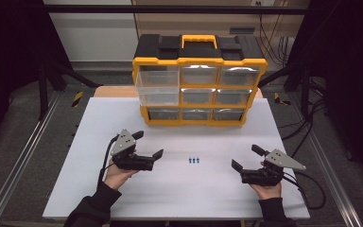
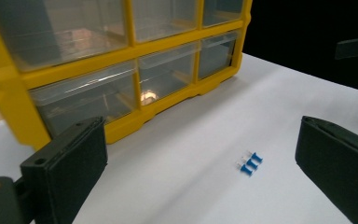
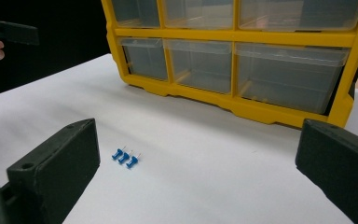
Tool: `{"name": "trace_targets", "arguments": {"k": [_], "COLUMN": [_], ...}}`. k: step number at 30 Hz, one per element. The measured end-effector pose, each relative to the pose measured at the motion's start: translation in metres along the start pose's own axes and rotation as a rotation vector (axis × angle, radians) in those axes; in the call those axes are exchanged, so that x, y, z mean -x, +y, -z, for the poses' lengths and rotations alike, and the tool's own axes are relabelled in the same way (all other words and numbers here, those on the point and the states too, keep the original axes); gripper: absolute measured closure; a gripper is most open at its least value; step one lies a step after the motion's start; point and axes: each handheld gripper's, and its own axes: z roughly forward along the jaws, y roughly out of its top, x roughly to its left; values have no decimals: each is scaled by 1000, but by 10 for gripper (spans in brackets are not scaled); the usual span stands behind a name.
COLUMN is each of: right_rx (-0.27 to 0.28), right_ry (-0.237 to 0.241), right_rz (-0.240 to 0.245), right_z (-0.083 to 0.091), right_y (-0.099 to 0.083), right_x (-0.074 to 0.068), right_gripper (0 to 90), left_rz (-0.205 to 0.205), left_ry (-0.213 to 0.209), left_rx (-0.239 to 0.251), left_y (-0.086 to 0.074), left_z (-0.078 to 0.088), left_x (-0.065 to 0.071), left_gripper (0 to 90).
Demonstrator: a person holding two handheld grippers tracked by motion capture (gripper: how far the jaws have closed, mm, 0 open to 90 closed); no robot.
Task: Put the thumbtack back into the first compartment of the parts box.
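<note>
Overhead, both tongs (left point(image 1: 147, 145), right point(image 1: 246, 158)) gape empty beside blue pins point(image 1: 194, 160), whose tips show close-up.

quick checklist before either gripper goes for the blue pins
1. Left gripper jaws open: ok.
2. Right gripper jaws open: ok.
3. Three blue pins lie together on the table, between the grippers, untouched: ok.
4. Path to the pins free of other things: ok.
5. A drawer open to take them: the top left drawer of the yellow organizer looks pulled out, ok.
6. That drawer empty: cannot tell.
</note>
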Motion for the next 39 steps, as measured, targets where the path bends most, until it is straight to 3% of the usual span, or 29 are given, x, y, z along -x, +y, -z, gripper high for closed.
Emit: {"name": "trace_targets", "arguments": {"k": [10,21,39], "right_rx": [-4,-10,-9], "right_ry": [0,3,0], "right_rz": [-4,0,-3], "right_z": [0,0,0], "right_y": [0,0,0], "right_x": [-1,-1,-1], "right_gripper": [5,5,5], "left_rz": [-6,16,50], "left_ry": [-29,-45,-29], "left_rx": [-37,-76,-195], "left_y": [7,8,-10], "left_z": [-32,-60,-103], "left_x": [20,36,57], "left_gripper": [19,23,83]}}
